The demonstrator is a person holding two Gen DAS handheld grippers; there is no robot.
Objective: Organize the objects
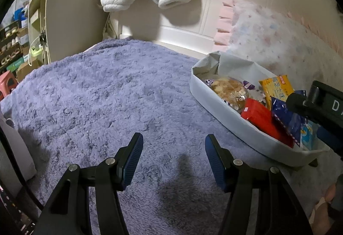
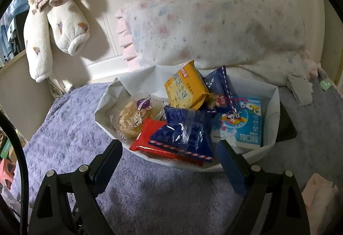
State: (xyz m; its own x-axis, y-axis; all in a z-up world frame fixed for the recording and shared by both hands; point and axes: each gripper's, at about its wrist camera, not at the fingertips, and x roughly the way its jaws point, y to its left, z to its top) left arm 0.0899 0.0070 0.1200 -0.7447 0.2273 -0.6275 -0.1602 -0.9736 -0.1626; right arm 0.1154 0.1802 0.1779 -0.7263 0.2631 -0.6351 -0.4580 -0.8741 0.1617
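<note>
While snacks sit gathered in white paper tray (image 2: 272,106) on purple blanket (image 1: 107,95): red packet (image 2: 148,138), blue packet (image 2: 184,132), yellow packet (image 2: 186,87), cookie (image 2: 133,119). Left gripper (image 1: 173,153) jaws apart, empty, over bare blanket. Right gripper (image 2: 169,155) jaws wide, empty, near tray's front rim; sorting likely finished.

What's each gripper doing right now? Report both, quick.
Left gripper: open, empty, above the purple blanket.
Right gripper: open, holding nothing, at the near edge of the white bin of snack packets.

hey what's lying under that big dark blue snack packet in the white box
The dark blue packet lies on a red packet, overlapping its right part. Whatever sits beneath both, down to the white box floor, is covered.
</note>
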